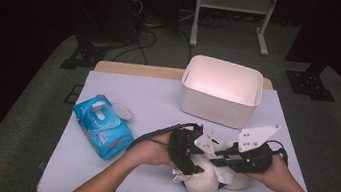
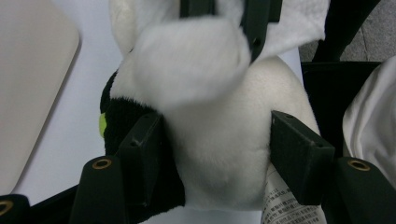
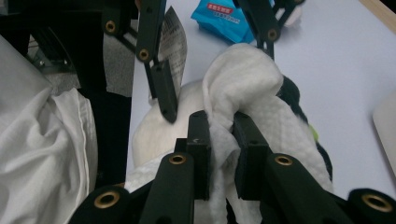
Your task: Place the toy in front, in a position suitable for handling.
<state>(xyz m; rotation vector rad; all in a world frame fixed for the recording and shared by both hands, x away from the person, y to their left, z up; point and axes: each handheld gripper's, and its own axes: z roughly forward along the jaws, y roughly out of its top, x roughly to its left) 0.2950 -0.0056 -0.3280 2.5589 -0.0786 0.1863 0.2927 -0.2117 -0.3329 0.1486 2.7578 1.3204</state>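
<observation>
Lower middle of the high view, the plush toy [image 1: 203, 180] sits on the counter [image 1: 158, 99] with both tools on it. In its own view the left tool [image 2: 217, 149] has its jaws around the toy's white belly, pads touching both sides, so it's gripping the toy. The right tool [image 3: 223, 156] is pinched closed on a white wet wipe [image 3: 252, 98] draped over the toy, wipes pack [image 1: 102, 126] off to the left, white bin [image 1: 220, 90] above.

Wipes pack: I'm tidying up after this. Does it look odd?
Yes. The blue wipes pack lies with its lid flipped open, on the table left of the plush toy, so the wipes could dry out.
</observation>
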